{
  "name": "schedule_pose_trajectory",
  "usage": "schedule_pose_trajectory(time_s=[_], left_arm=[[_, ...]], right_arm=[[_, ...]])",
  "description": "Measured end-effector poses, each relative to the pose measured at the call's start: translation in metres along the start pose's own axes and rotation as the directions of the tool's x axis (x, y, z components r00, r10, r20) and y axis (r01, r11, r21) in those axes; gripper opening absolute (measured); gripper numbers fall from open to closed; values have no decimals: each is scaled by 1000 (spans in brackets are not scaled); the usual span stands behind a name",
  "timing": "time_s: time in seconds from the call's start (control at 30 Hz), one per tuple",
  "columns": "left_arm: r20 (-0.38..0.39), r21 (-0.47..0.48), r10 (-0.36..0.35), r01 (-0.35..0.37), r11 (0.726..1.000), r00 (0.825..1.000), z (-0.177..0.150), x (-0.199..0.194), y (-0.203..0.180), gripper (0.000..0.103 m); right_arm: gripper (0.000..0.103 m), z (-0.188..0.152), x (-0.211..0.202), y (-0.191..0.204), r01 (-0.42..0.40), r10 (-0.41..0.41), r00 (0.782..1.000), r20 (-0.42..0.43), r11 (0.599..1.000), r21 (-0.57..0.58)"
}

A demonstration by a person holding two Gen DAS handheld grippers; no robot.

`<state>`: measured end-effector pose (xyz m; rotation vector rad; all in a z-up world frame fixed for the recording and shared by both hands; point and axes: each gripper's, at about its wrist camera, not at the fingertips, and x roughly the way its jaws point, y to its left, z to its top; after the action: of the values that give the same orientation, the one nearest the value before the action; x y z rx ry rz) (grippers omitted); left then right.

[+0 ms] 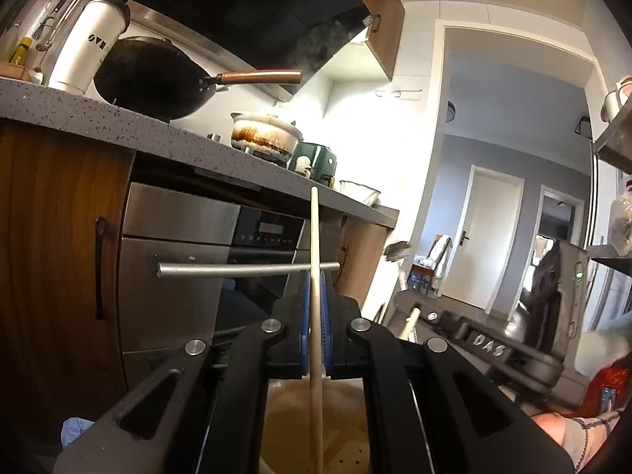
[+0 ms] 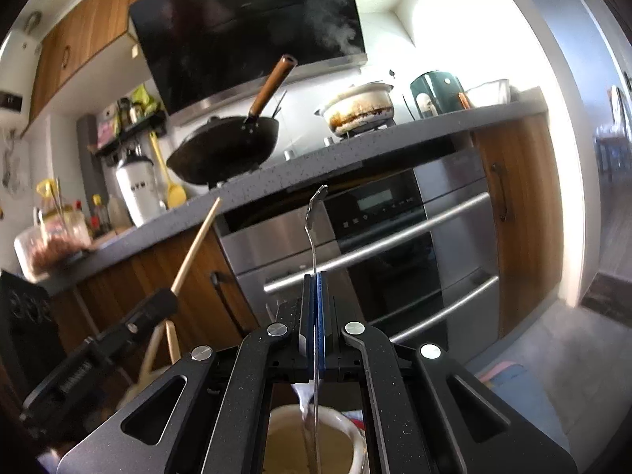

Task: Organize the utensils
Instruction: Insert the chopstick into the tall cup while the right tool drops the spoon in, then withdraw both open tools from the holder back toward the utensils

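Note:
My left gripper (image 1: 315, 288) is shut on a pale wooden chopstick (image 1: 315, 237) that stands upright between the blue pads and runs down towards a beige holder (image 1: 343, 426) below. My right gripper (image 2: 315, 288) is shut on a thin metal utensil (image 2: 314, 221) whose handle points up; its lower end hangs in a cream cup-shaped holder (image 2: 351, 430). In the right wrist view the left gripper (image 2: 158, 304) shows at the left with its chopstick (image 2: 195, 243) tilted. In the left wrist view the right gripper (image 1: 418, 312) shows at the right.
A grey counter (image 1: 118, 122) carries a black wok (image 1: 150, 79), a stained white pot (image 1: 264, 136), a white bottle (image 1: 89, 43) and a green appliance (image 1: 316, 160). A steel oven (image 2: 395, 245) with bar handles sits below. A doorway (image 1: 513, 197) opens at the right.

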<state>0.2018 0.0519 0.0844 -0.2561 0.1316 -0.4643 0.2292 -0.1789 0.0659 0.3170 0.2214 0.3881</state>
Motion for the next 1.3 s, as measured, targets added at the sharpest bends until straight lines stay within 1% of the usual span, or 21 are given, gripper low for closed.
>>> schedule_pose_trajectory(time_s=[0.1, 0.17, 0.3, 0.47, 0.63, 0.77, 0.8, 0.83, 0.87, 0.9, 0.93, 0.97, 1.0, 1.03, 1.07, 1.13, 1.17, 1.2, 1.23, 1.3], left_arm=[[-19, 9, 4, -4, 1000, 1000, -1, -7, -1, 5], [-35, 38, 21, -20, 999, 999, -3, -16, -4, 5], [-72, 105, 31, -24, 994, 997, -11, -38, -11, 5], [-101, 148, 68, -53, 988, 993, -18, -55, -15, 5], [-114, 152, 113, -95, 984, 987, -15, -63, -13, 5], [-151, 168, 143, -117, 979, 978, -10, -61, -15, 5], [-154, 173, 152, -124, 977, 976, -9, -62, -16, 9], [-157, 180, 163, -134, 975, 974, -8, -64, -18, 18], [-155, 183, 170, -140, 973, 973, -7, -66, -20, 23], [-146, 185, 175, -146, 972, 974, -5, -70, -21, 33], [-141, 183, 176, -149, 972, 974, -4, -73, -22, 38], [-140, 183, 179, -152, 971, 974, -3, -76, -23, 40], [-143, 186, 186, -159, 970, 972, -2, -78, -24, 45], [-144, 193, 204, -174, 966, 968, -1, -81, -25, 53], [-145, 198, 216, -186, 962, 966, 0, -83, -27, 57], [-145, 205, 237, -205, 957, 961, 1, -91, -32, 68], [-144, 206, 243, -211, 955, 959, 1, -94, -34, 73], [-143, 209, 255, -223, 952, 956, 1, -98, -36, 83], [-140, 215, 275, -242, 946, 951, -1, -103, -40, 88], [-141, 228, 286, -250, 941, 948, -4, -112, -46, 91]], right_arm=[[2, -3, -4, -1, 4, -5, 1000, -21, 1000, -14], [2, -5, -10, -2, 6, -7, 999, -40, 1000, -24], [2, -13, -22, -5, 6, -9, 998, -66, 999, -47], [2, -21, -28, -7, 10, -16, 994, -112, 999, -50], [2, -26, -25, -6, 30, -40, 985, -170, 998, -60], [2, -27, -22, -8, 35, -44, 976, -212, 998, -47], [4, -27, -22, -9, 35, -43, 974, -224, 999, -40], [8, -26, -24, -9, 34, -42, 973, -229, 999, -37], [10, -25, -26, -9, 30, -37, 973, -229, 999, -33], [13, -24, -28, -9, 29, -36, 973, -229, 999, -34], [16, -22, -31, -7, 31, -39, 973, -228, 999, -39], [19, -21, -33, -7, 31, -39, 973, -227, 999, -41], [27, -19, -37, -6, 28, -36, 973, -226, 999, -38], [37, -17, -42, -5, 26, -33, 974, -225, 999, -33], [42, -15, -50, -5, 21, -27, 975, -220, 999, -27], [63, -14, -65, -5, 22, -27, 978, -208, 999, -26], [69, -14, -73, -5, 24, -28, 979, -203, 999, -26], [83, -14, -80, -5, 22, -26, 980, -199, 999, -23], [92, -15, -91, -6, 17, -19, 981, -191, 1000, -15], [95, -17, -104, -7, 22, -25, 981, -190, 1000, -16]])
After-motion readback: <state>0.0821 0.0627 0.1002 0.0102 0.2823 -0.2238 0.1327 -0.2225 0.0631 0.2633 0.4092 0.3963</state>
